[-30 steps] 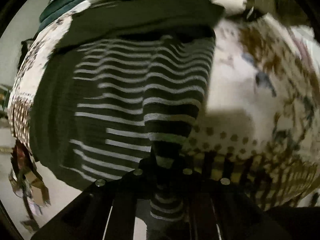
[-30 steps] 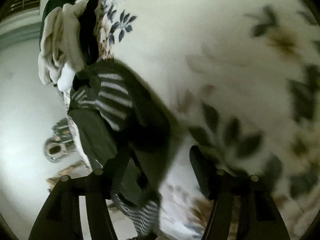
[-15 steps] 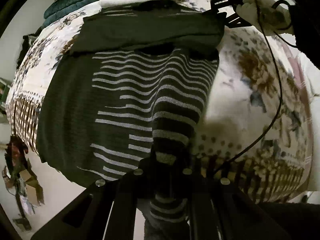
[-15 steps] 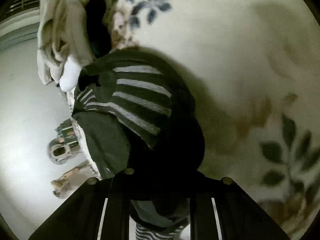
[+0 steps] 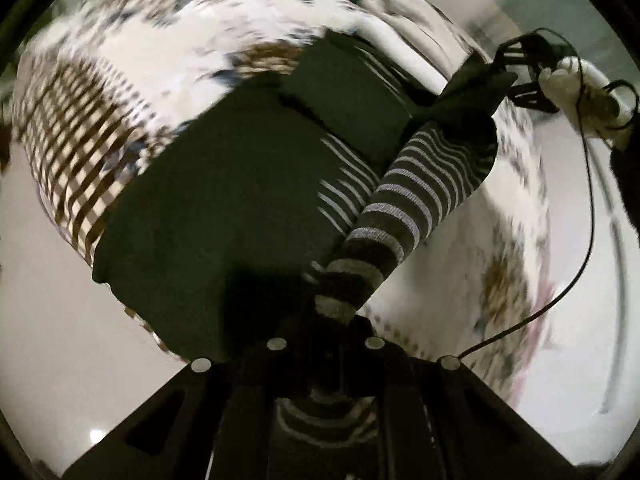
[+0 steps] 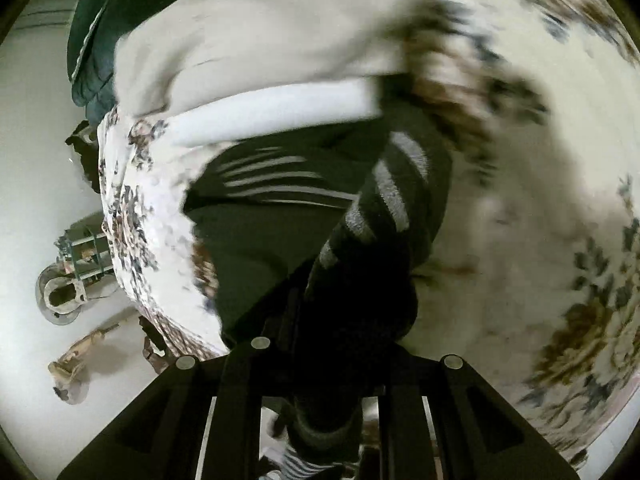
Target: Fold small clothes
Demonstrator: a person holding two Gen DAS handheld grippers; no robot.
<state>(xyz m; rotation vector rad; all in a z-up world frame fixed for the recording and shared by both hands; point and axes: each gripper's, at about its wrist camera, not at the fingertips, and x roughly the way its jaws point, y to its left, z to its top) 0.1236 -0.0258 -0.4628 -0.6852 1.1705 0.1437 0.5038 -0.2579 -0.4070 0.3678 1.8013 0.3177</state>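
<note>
A dark green sweater with grey stripes [image 5: 224,208] lies on a floral bedspread [image 5: 168,40]. My left gripper [image 5: 326,340] is shut on the striped edge of the sweater and lifts it into a taut fold. My right gripper [image 5: 516,76] shows at the far right of the left wrist view, shut on the other end of that fold. In the right wrist view my right gripper [image 6: 348,344] is shut on the same sweater [image 6: 384,208], whose body [image 6: 260,240] spreads to the left on the bed.
Folded pale clothes [image 6: 280,40] and a dark green garment [image 6: 100,20] lie at the head of the bed. The bedspread's checked edge [image 5: 72,148] hangs over the side. Pale floor [image 6: 36,160] with a small stand [image 6: 68,276] lies beside the bed. A black cable [image 5: 588,208] hangs across.
Both grippers have lifted the striped edge off the bed and swung it across the sweater. The right gripper, open a second ago, closed on the sweater.
</note>
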